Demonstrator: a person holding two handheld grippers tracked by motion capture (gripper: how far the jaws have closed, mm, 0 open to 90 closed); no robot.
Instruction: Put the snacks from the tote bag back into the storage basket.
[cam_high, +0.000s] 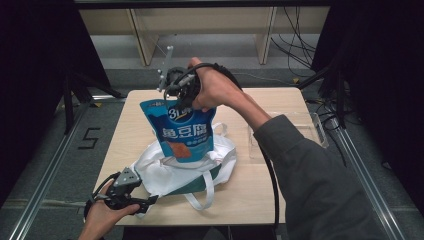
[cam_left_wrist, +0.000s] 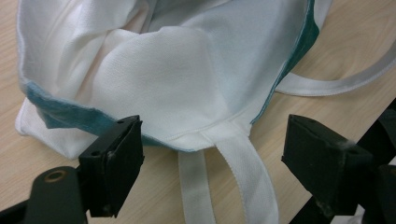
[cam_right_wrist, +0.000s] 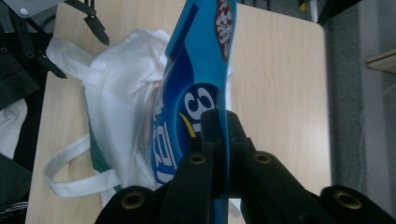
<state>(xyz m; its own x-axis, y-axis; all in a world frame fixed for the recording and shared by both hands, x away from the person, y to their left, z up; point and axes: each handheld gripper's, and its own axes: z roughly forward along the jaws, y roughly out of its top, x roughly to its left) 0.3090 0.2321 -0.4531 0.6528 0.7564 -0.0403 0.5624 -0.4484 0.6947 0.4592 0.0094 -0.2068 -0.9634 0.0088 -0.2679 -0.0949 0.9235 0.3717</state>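
High view: the right gripper (cam_high: 176, 84) pinches a blue pouch (cam_high: 182, 131) by its top, hanging above the white bag (cam_high: 165, 172) on the tabletop (cam_high: 280, 195); lower it straight into the mouth.

Left gripper view: left gripper (cam_left_wrist: 212, 163) wide, beside the bag's rim.

Right gripper view: jaws clamp the glossy pouch edge-on.

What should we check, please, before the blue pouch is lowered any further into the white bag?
1. Right claw clamped on the blue pouch: ok, the jaws pinch its top edge.
2. Pouch lined up over the white bag: ok, its bottom sits at the opening.
3. Bag mouth open: ok, the left gripper view shows the white lining exposed.
4. Left claw holding the rim: not ok, its jaws are open, astride the bag handle.
5. Clear tray out of the way: ok, it sits apart at the table's right.
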